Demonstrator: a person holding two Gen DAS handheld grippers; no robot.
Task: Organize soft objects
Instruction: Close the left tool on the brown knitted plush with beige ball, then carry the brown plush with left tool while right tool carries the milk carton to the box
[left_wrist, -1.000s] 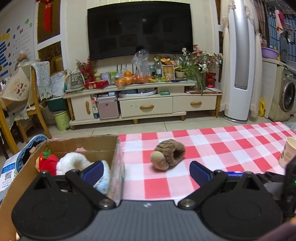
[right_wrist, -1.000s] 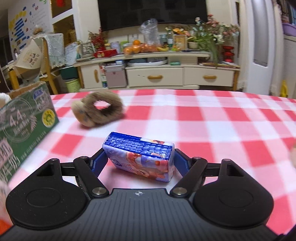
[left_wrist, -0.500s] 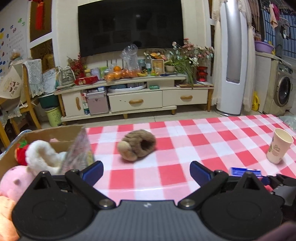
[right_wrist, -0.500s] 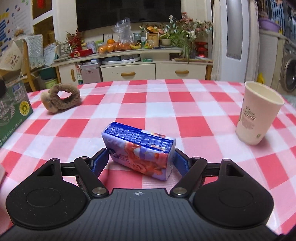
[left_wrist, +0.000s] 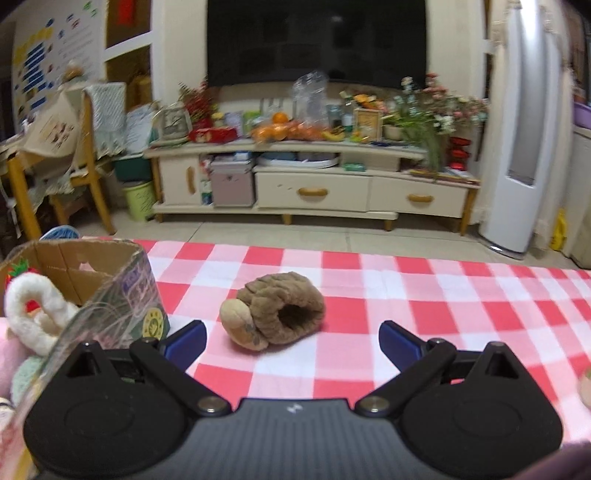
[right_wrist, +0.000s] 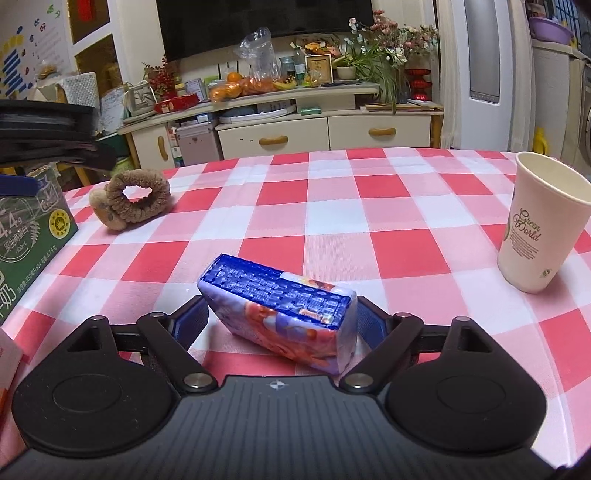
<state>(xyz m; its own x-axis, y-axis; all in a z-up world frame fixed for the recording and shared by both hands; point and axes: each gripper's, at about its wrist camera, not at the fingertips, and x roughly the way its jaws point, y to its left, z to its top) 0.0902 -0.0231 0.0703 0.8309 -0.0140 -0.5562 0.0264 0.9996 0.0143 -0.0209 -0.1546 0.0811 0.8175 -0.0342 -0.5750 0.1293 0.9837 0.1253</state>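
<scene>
A brown plush slipper (left_wrist: 277, 310) lies on the red-checked tablecloth (left_wrist: 443, 295), just beyond my left gripper (left_wrist: 291, 332), which is open and holds nothing. The same slipper (right_wrist: 133, 201) shows at the far left in the right wrist view. A blue and pink tissue pack (right_wrist: 280, 306) rests tilted on the cloth between the fingers of my right gripper (right_wrist: 280, 317). Its jaws are opening and the pads no longer squeeze the pack. At the left, a cardboard box (left_wrist: 92, 258) holds a white plush (left_wrist: 29, 310), a pink one (left_wrist: 7, 362) and a strawberry toy (left_wrist: 18, 269).
A paper cup (right_wrist: 535, 229) stands upright on the table at the right. The box's green printed side (right_wrist: 26, 236) is at the left edge, with the left gripper's black body (right_wrist: 44, 129) above it. Beyond the table are a TV cabinet (left_wrist: 314, 192) and a chair (left_wrist: 85, 177).
The left gripper swung away from the box, and the slipper is now nearer and centred. The right gripper carried the tissue pack rightward, then its jaws widened and the pack tilted.
</scene>
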